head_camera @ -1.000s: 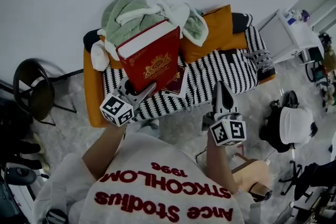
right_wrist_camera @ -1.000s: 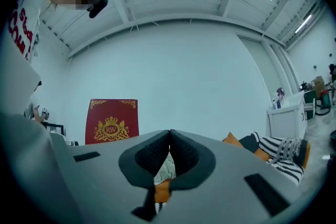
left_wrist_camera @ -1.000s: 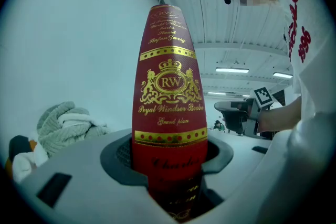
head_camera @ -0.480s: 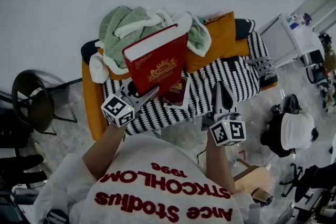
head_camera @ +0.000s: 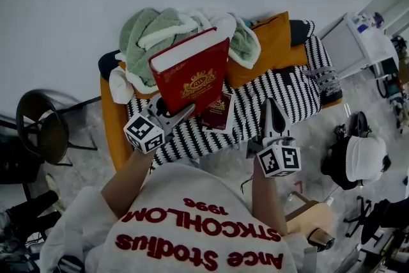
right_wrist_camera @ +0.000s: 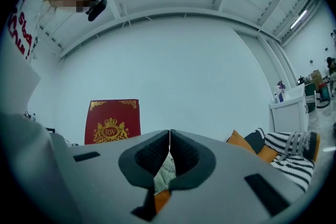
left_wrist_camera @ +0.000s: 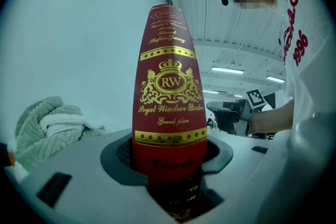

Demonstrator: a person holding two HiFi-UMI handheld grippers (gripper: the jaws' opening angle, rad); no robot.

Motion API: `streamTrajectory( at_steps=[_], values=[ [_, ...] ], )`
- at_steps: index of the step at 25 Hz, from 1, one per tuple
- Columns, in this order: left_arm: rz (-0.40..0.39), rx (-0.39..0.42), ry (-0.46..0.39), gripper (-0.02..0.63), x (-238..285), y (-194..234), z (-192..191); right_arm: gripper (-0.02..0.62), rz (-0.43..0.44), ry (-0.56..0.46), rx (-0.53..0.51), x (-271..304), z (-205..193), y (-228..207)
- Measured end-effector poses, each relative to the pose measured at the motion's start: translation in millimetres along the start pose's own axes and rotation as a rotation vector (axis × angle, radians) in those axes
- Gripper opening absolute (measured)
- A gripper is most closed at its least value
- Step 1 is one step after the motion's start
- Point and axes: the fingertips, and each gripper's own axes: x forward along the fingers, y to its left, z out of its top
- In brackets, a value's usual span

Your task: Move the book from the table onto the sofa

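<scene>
A thick red book with a gold crest stands upright in my left gripper, whose jaws press on its lower end; in the left gripper view its spine rises straight out of the jaws. It hangs over the sofa, above the black-and-white striped cover. The book also shows in the right gripper view, at the left. My right gripper is shut and empty, pointing at the sofa's front edge; its jaws meet in the right gripper view. A second, smaller red book lies flat on the striped cover.
A heap of green and white towels lies at the sofa's left end, with orange cushions behind. A black chair stands left, a white cabinet right. A person in a white cap sits on the floor at the right.
Both grippers have moved toward the sofa, the left one carrying the red book with it. The sofa now lies closer under the book.
</scene>
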Motion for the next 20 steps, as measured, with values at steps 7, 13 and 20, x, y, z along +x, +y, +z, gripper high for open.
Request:
streamTrajectory(
  at_steps=[7, 13, 20],
  values=[
    [-0.019, -0.019, 0.006, 0.238, 8, -5, -5, 0.028, 0.003, 0.016, 0.010, 5, -4, -7],
    [-0.008, -0.025, 0.018, 0.237, 17, -12, -8, 0.028, 0.042, 0.053, 0.019, 10, -8, -12],
    [0.004, -0.043, 0.019, 0.237, 23, -7, -12, 0.028, 0.052, 0.066, 0.008, 16, -10, -15]
  ],
)
